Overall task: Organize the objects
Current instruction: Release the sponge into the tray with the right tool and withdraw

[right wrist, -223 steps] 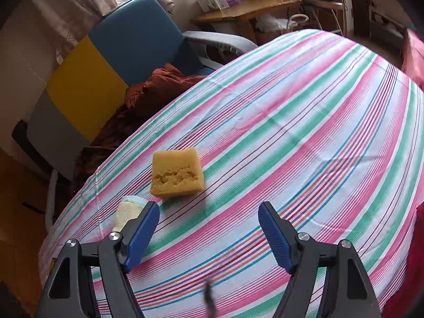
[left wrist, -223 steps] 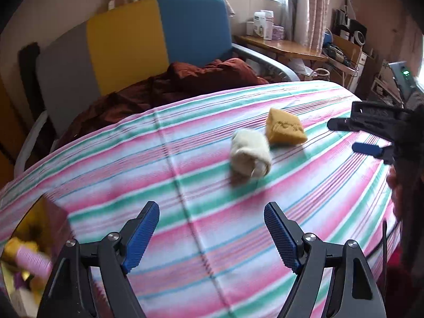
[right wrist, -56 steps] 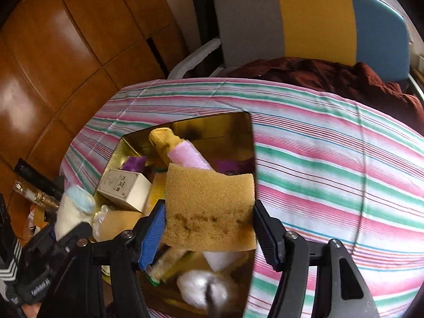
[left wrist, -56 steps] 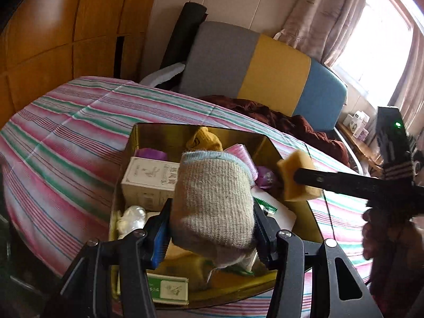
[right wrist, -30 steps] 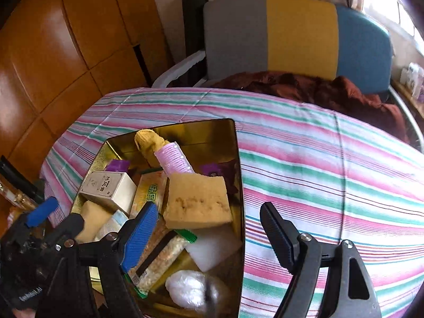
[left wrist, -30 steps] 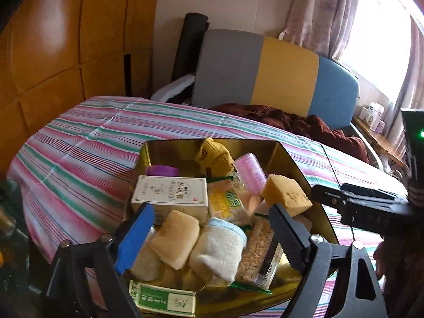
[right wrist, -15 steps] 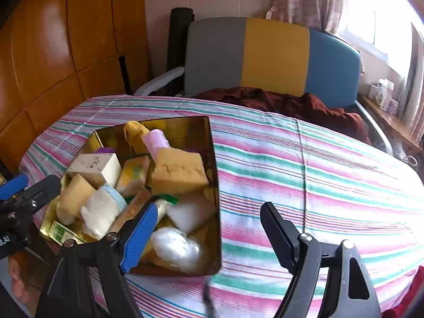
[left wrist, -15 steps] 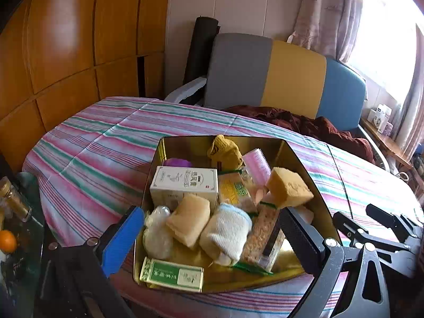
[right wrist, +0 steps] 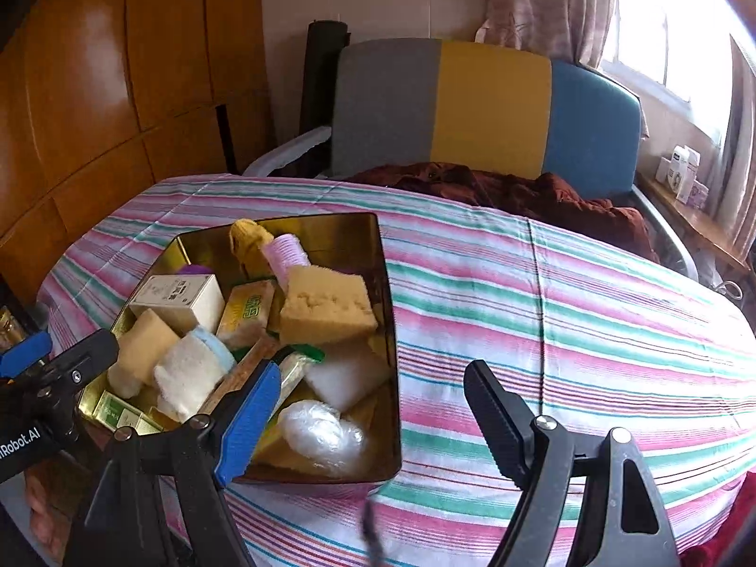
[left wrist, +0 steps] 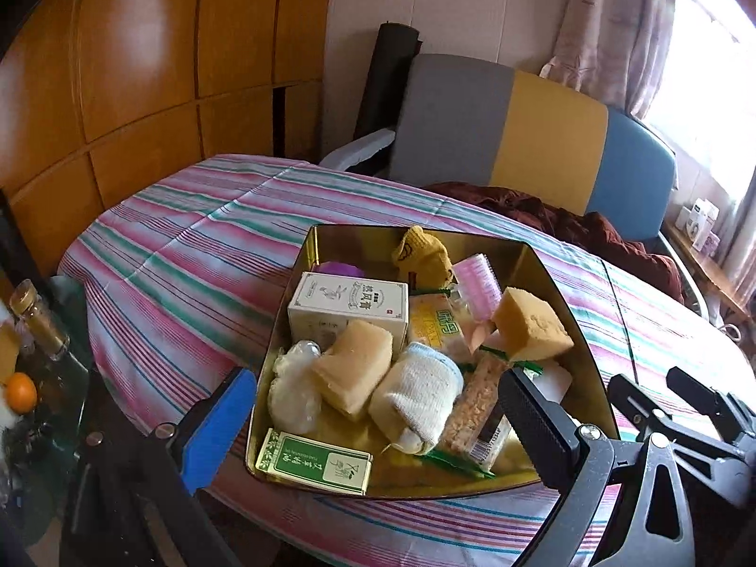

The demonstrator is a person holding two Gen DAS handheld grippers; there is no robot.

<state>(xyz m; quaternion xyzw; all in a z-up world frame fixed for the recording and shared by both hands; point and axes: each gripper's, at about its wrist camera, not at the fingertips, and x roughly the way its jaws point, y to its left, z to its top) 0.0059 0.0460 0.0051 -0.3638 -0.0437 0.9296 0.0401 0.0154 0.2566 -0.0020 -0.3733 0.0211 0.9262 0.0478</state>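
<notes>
The gold tin (left wrist: 543, 279) sat on the striped cloth (left wrist: 189, 260) covering the bench, close to its near left edge, and it was packed with small things. A yellow sponge (left wrist: 531, 326) rested high on the pile at the tin's right side, tilted against a pink hair roller (left wrist: 477, 283). A rolled white sock (left wrist: 416, 392) with a pale blue cuff lay near the front, touching a tan sponge (left wrist: 354, 371) on its left. Behind those stood a white box (left wrist: 349, 304) with dark print, and a yellow knitted item (left wrist: 420, 253) sat at the far wall. A green and white packet (left wrist: 314, 460) lay flat along the near rim, and a crumpled clear bag (left wrist: 295, 390) filled the near left corner. A long snack bar (left wrist: 477, 408) lay just right of the sock; its label was too small to read.

The left gripper (left wrist: 373, 425) hung just before the tin's near edge with its jaws wide apart and nothing between them. The right gripper (right wrist: 368, 420) hung over the tin's near right corner, jaws likewise spread and holding nothing. In the right wrist view a white foam block (right wrist: 349, 373) and another clear bag (right wrist: 321, 432) showed in that corner.

Behind the bench stood a chair (left wrist: 519, 141) with grey, yellow and blue panels, a dark red cloth (left wrist: 567, 222) heaped on its seat. Wood panelling (left wrist: 141, 71) covered the left wall. A bottle (left wrist: 42, 330) and what looked like an orange (left wrist: 21, 392) sat low at far left.
</notes>
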